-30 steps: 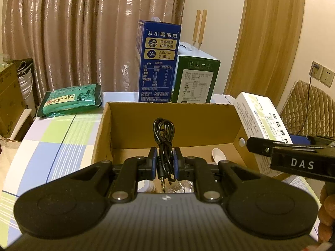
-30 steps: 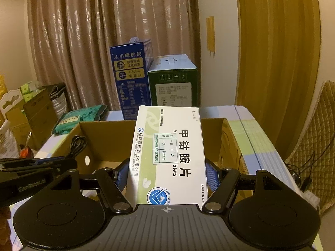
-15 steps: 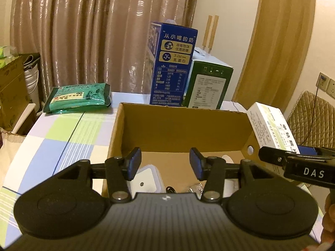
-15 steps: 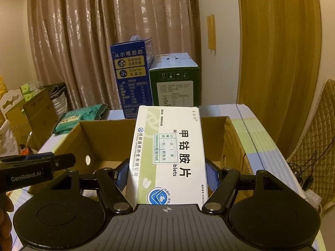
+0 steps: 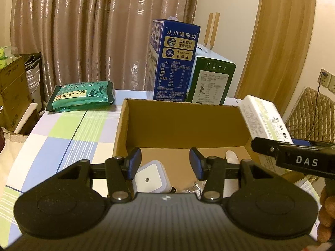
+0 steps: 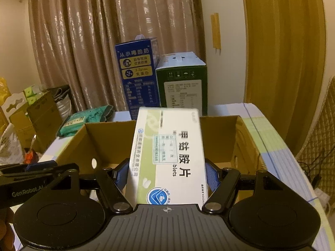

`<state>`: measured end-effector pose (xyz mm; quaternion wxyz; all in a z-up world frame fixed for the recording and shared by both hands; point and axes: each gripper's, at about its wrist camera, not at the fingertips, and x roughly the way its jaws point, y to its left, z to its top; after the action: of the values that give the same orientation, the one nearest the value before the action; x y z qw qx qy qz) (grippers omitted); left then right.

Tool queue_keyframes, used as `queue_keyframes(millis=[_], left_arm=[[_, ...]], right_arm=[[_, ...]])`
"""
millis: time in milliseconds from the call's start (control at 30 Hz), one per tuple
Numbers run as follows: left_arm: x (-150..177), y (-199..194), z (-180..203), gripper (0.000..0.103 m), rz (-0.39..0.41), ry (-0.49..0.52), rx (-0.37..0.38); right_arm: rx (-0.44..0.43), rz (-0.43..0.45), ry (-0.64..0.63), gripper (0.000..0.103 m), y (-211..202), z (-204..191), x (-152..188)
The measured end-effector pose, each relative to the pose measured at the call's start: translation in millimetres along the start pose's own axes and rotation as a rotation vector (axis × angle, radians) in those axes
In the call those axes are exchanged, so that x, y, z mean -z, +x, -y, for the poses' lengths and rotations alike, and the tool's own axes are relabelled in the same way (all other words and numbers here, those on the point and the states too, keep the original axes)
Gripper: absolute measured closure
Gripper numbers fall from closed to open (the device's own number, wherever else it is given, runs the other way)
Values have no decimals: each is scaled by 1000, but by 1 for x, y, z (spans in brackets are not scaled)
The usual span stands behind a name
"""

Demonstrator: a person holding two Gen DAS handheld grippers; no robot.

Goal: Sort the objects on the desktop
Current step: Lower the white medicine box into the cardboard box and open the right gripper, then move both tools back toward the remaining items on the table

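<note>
An open cardboard box (image 5: 184,117) stands on the checked tablecloth; it also shows in the right wrist view (image 6: 104,138). My left gripper (image 5: 165,163) is open and empty over the box's near side. Inside the box lie a white square lidded container (image 5: 149,177), a white spoon-like piece (image 5: 231,156) and something clear. My right gripper (image 6: 165,175) is shut on a white and green medicine box (image 6: 169,154), held above the box's near right part; the medicine box also shows in the left wrist view (image 5: 263,119).
A blue milk carton (image 5: 175,62) and a dark green carton (image 5: 211,81) stand behind the box. A green packet (image 5: 81,96) lies at the back left of the table. Cardboard boxes (image 6: 39,115) stand on the floor at the left. A chair (image 5: 309,113) is at the right.
My left gripper opened and let go of the black cable, which dropped into the box. The left gripper then rose and pulled back a little. The right gripper kept its hold on the medicine box.
</note>
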<state>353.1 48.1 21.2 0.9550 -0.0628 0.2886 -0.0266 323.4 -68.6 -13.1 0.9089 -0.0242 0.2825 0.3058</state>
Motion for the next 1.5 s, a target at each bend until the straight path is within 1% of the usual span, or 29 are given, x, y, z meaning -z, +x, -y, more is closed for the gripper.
queue_keyframes(millis=[33, 133, 400, 700, 767, 833, 1033, 1167, 1333, 1500], left_arm=[[0, 0, 0, 58, -1, 2, -1], [1, 0, 0, 58, -4, 5, 1], [4, 1, 1, 58, -14, 17, -1], [4, -1, 2, 58, -13, 25, -4], [3, -2, 2, 58, -13, 29, -6], [2, -4, 2, 58, -10, 32, -8], [-2, -24, 4, 57, 13, 47, -19], [3, -36, 5, 56, 15, 65, -25], [20, -53, 4, 54, -5, 78, -27], [39, -79, 1, 51, -17, 84, -36]], right_arm=[[-2, -3, 1, 30, 1, 0, 1], [-4, 1, 5, 27, 1, 3, 1], [-2, -10, 7, 26, 3, 5, 4], [3, 0, 2, 25, -1, 6, 5], [6, 7, -8, 24, -2, 6, 5], [5, 21, -18, 20, -5, 7, 6], [0, 47, -22, 17, -22, 13, 11], [-4, 62, -25, 16, -41, 16, 18], [-8, 78, -40, 15, -68, 22, 29], [-3, 62, -63, 14, -90, 29, 41]])
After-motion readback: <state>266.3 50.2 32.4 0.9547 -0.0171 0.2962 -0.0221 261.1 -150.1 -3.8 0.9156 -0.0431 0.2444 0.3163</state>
